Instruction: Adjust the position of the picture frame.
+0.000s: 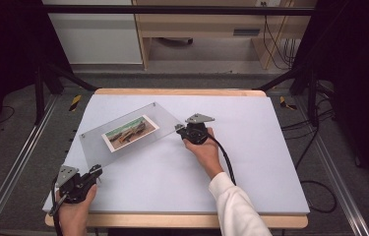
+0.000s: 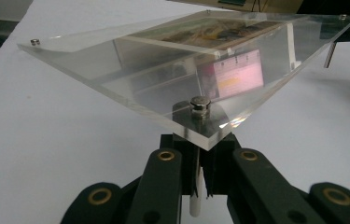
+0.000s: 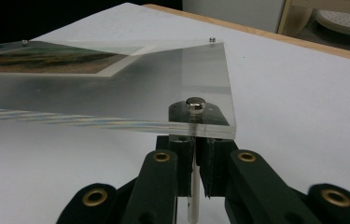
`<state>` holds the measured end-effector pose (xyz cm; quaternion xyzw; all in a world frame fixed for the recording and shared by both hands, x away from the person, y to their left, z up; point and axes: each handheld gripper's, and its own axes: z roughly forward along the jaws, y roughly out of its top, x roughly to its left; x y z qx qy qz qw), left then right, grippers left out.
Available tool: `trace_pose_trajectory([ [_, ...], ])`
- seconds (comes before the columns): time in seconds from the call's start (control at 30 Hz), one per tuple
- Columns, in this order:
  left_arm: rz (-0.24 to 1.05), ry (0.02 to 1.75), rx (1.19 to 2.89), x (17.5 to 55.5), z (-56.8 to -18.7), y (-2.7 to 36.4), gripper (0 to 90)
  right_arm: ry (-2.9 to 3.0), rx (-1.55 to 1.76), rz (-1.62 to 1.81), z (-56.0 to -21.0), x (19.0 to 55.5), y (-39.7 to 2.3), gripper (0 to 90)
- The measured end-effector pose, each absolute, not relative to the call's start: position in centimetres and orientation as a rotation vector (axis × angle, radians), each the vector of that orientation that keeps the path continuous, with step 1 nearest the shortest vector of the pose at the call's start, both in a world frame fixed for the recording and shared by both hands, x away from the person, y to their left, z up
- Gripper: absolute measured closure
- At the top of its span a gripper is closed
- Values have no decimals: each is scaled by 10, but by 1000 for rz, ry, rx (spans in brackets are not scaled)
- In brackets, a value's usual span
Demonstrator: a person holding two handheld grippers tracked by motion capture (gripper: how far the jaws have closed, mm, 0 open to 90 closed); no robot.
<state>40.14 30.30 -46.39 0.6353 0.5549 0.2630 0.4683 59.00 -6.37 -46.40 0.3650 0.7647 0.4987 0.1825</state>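
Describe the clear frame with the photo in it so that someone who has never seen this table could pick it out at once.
On the pale grey table, look at the left half, between the left gripper and the right gripper. The acrylic frame is a clear rectangular plate held by two opposite corners, each gripper shut on a white leg under a corner. It alone is see-through, with a landscape photo in its middle and small metal studs at the corners.

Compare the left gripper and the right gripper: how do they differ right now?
The left gripper grips the clear frame at its near corner by the table's front-left edge; the right gripper grips the opposite corner, mid-table. A white sleeve covers the right arm; the left forearm is bare. Both are shut on corner posts.
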Motion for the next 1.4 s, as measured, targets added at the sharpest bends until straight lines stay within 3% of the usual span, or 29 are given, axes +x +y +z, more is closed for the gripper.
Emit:
trace_pose_trajectory([
  [0.5,739,1274,1525,391,-440,300,817,2115,997,1430,-434,578,-68,854],
  [1.03,696,1222,1501,387,-420,287,811,2083,992,1436,-409,564,-91,854],
  [1.4,678,1111,1532,408,-405,261,810,1986,1046,1430,-393,545,-131,853],
])
